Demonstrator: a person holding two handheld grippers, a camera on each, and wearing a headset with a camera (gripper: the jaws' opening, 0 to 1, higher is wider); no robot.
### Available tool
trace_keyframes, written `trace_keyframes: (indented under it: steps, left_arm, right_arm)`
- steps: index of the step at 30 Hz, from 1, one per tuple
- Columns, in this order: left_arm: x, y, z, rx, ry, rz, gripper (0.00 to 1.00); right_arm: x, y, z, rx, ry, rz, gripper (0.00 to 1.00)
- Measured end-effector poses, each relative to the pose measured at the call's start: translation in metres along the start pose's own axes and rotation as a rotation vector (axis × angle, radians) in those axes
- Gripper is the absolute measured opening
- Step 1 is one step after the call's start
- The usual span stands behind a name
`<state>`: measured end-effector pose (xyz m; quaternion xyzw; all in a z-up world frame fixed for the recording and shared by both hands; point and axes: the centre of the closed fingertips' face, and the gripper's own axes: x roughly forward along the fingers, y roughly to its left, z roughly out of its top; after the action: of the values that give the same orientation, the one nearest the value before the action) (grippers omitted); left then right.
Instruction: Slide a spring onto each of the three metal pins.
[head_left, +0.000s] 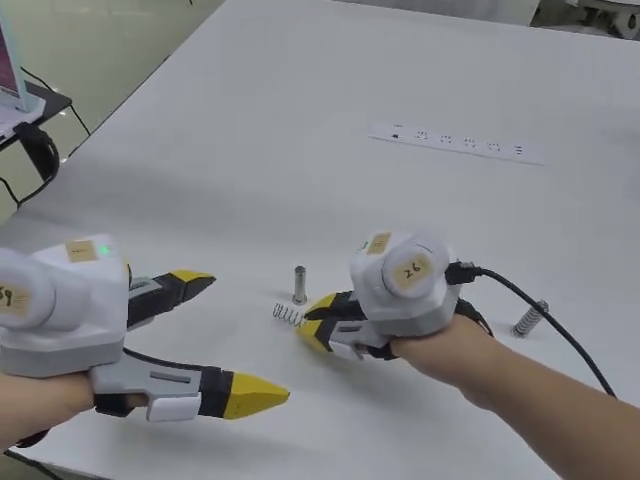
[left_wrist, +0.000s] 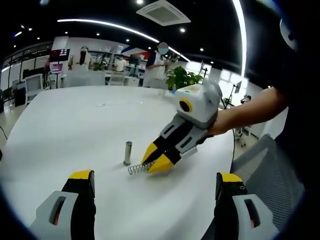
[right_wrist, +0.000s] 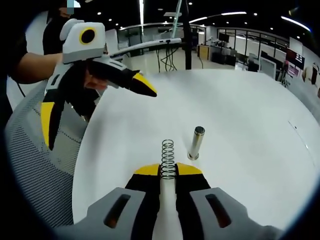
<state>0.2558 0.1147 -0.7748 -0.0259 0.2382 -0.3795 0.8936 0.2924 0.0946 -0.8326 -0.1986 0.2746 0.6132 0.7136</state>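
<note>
A single metal pin (head_left: 299, 284) stands upright on the white table (head_left: 300, 120). My right gripper (head_left: 315, 322) lies low just in front of it, shut on one end of a small coil spring (head_left: 288, 314). The spring (right_wrist: 168, 151) sticks out forward from the closed yellow tips (right_wrist: 168, 171), beside the pin (right_wrist: 196, 142) and lying flat. The left gripper view shows that same spring (left_wrist: 136, 168) at the foot of the pin (left_wrist: 128, 152). My left gripper (head_left: 225, 337) hovers open at the near left, holding nothing. A second spring (head_left: 528, 318) lies loose to the right.
A white power strip (head_left: 455, 142) lies farther back on the table. The right gripper's black cable (head_left: 560, 335) trails to the right past the loose spring. The table's near edge runs just below the left gripper.
</note>
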Motion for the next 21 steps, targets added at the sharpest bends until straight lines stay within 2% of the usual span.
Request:
trace_keyframes:
  steps: [14,21]
  left_arm:
    - [0.011,-0.015,0.009,0.030,0.001,-0.047,0.97]
    - [0.012,-0.017,0.015,0.047,0.001,-0.064,0.97]
  right_arm:
    - [-0.049,0.003,0.006,-0.021,-0.041,-0.017,0.08]
    - [-0.073,0.005,-0.004,-0.018,-0.046,-0.033,0.08]
